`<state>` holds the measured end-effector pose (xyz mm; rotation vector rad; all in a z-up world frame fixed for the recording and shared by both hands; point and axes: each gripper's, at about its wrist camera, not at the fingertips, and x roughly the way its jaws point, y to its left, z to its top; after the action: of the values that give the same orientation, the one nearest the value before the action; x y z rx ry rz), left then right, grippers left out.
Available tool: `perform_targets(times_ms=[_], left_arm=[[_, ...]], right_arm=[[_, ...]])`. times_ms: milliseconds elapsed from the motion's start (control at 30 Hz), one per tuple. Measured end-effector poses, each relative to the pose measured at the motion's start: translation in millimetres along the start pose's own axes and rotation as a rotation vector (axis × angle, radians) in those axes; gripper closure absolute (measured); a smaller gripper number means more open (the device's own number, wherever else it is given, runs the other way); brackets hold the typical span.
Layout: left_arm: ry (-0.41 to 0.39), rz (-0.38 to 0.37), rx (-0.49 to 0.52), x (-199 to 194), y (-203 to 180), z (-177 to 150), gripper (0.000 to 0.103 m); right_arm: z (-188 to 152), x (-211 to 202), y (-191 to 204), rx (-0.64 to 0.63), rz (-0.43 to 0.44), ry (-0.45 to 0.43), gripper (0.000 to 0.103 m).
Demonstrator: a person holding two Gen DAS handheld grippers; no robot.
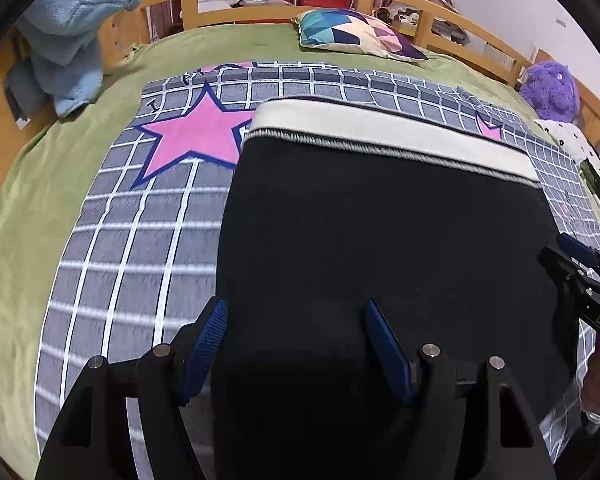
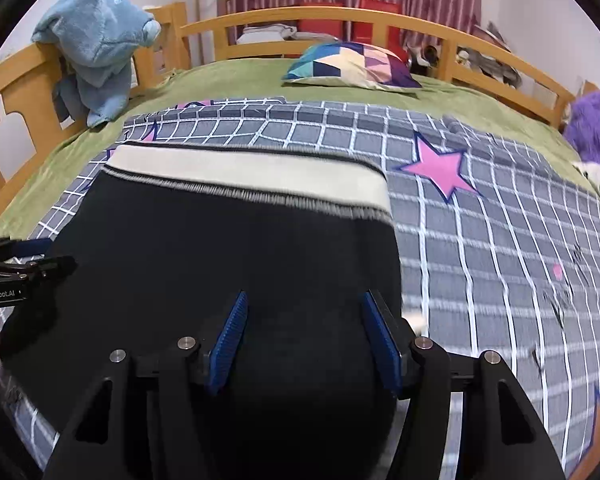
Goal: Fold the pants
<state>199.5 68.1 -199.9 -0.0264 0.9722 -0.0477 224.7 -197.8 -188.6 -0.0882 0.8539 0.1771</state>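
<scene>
Black pants (image 1: 380,232) with a cream waistband (image 1: 380,128) lie flat on a grey checked blanket (image 1: 132,248), waistband at the far end. They also show in the right wrist view (image 2: 236,256). My left gripper (image 1: 296,316) is open, its blue pads straddling the near left edge of the pants. My right gripper (image 2: 304,308) is open over the near right edge of the pants. Each gripper shows at the edge of the other's view, the right one (image 1: 580,276) and the left one (image 2: 28,268).
The blanket with pink stars (image 2: 440,168) lies on a green bedsheet (image 1: 24,200). A wooden bed rail (image 2: 340,14) rings the bed. A blue plush toy (image 1: 72,28) hangs at the left, a patterned pillow (image 1: 360,34) at the back, a purple plush toy (image 1: 552,88) at the right.
</scene>
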Motion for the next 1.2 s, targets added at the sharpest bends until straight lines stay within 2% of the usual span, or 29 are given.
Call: perform_targets(times_ms=[200, 433, 567, 767, 833, 933, 1067, 1133, 1200], left_arm=[[0.016, -0.015, -0.022, -21, -1, -32, 0.033], [-0.004, 0.034, 0.013, -41, -13, -58, 0.029], [-0.028, 0.064, 0.024, -51, -18, -69, 0.029], [-0.021, 0.011, -0.021, -75, -17, -74, 0.029], [-0.031, -0.01, -0.022, -88, -22, -74, 0.029], [-0.066, 0.012, -0.002, -112, -32, -76, 0.029], [-0.123, -0.041, -0.027, -149, -35, -77, 0.029], [-0.141, -0.05, -0.047, -160, -34, -76, 0.029], [-0.16, -0.033, -0.058, -173, -34, -74, 0.029]], right_arm=[[-32, -30, 4, 0.032, 0.011, 0.039, 0.039], [-66, -46, 0, 0.108, 0.025, 0.099, 0.04], [-73, -51, 5, 0.098, 0.006, 0.089, 0.04], [-73, -73, 9, 0.162, 0.09, 0.097, 0.04], [-71, -90, 16, 0.161, 0.112, 0.072, 0.04], [-65, -120, 23, 0.147, 0.113, 0.012, 0.04], [-60, -167, 30, 0.115, 0.059, -0.08, 0.038], [-61, -189, 29, 0.12, 0.035, -0.116, 0.031], [-64, -206, 29, 0.113, -0.004, -0.15, 0.03]])
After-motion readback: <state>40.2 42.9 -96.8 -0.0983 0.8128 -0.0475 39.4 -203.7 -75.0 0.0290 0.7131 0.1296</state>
